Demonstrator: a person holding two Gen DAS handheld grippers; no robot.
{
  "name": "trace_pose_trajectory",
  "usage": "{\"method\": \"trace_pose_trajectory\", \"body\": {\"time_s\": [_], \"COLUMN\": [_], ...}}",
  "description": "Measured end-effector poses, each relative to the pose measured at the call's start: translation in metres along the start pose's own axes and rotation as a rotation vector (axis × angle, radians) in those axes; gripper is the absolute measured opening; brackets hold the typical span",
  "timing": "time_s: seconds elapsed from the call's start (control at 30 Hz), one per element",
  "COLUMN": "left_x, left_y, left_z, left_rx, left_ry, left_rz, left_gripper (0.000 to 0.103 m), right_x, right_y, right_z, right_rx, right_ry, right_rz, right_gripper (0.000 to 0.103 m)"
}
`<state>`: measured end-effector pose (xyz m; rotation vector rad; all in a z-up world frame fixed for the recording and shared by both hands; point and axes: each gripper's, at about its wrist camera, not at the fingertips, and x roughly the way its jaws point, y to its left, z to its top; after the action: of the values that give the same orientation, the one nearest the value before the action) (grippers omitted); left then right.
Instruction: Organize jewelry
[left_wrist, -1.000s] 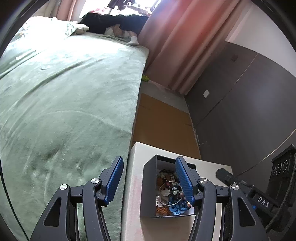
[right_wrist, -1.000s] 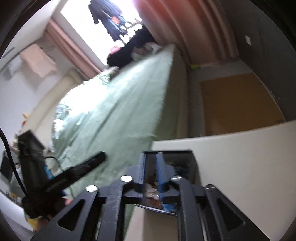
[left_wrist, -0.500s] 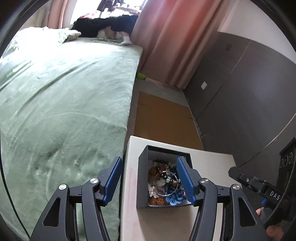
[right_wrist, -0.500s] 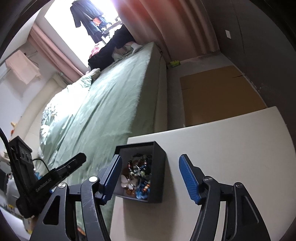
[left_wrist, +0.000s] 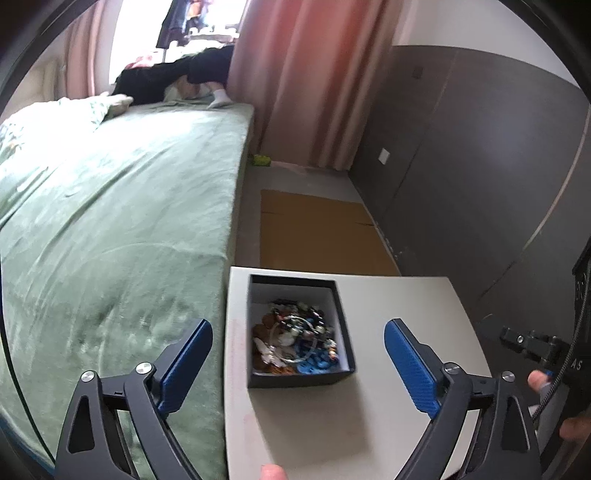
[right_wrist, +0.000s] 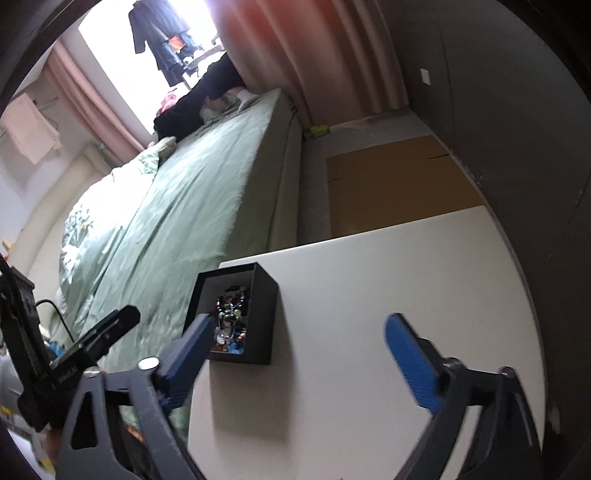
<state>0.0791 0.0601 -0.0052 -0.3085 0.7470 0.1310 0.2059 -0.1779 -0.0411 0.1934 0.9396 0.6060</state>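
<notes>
A black open box stands at the far left corner of a white table. It holds a tangle of jewelry: beads, a thin ring bangle and blue pieces. My left gripper hovers in front of the box, jaws opening wide, nothing between the blue pads. In the right wrist view the same box shows with the jewelry inside it. My right gripper hangs over the table beside the box, jaws also opening, holding nothing. Its left pad covers the box's near corner.
A bed with a green cover runs along the table's left edge. Brown cardboard lies on the floor beyond the table. Dark wall panels stand to the right, pink curtains at the back. A person's fingers show at the right.
Both grippers have pulled back from the box and their jaws have spread wide. The right gripper's pads were nearly together over the box a second ago. The box stays on the table.
</notes>
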Motion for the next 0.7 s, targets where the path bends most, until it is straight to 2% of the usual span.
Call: {"method": "trace_pose_trajectory", "body": {"time_s": [0.13, 0.3, 0.57, 0.7], "left_x": [-0.008, -0.021, -0.049, -0.065], "left_y": [-0.013, -0.025, -0.049, -0.062], "left_z": [-0.007, -0.016, -0.027, -0.032], "left_rx": [0.039, 0.064, 0.139, 0.178], "left_ry": [-0.010, -0.032, -0.072, -0.092], "left_rz": [0.010, -0.001, 0.035, 0.012], "left_gripper": [0.102, 0.103, 0.103, 0.103], "right_x": [-0.015, -0.032, -0.065, -0.084], "right_y": [-0.007, -0.018, -0.026, -0.028], "right_z": [-0.006, -0.014, -0.026, -0.029], "right_rx": [0.000, 0.011, -0.017, -0.022], "right_ry": [-0.014, -0.048, -0.098, -0.121], "right_rz": [-0.026, -0.044, -0.075, -0.076], "right_gripper": [0.103, 0.103, 0.103, 0.103]}}
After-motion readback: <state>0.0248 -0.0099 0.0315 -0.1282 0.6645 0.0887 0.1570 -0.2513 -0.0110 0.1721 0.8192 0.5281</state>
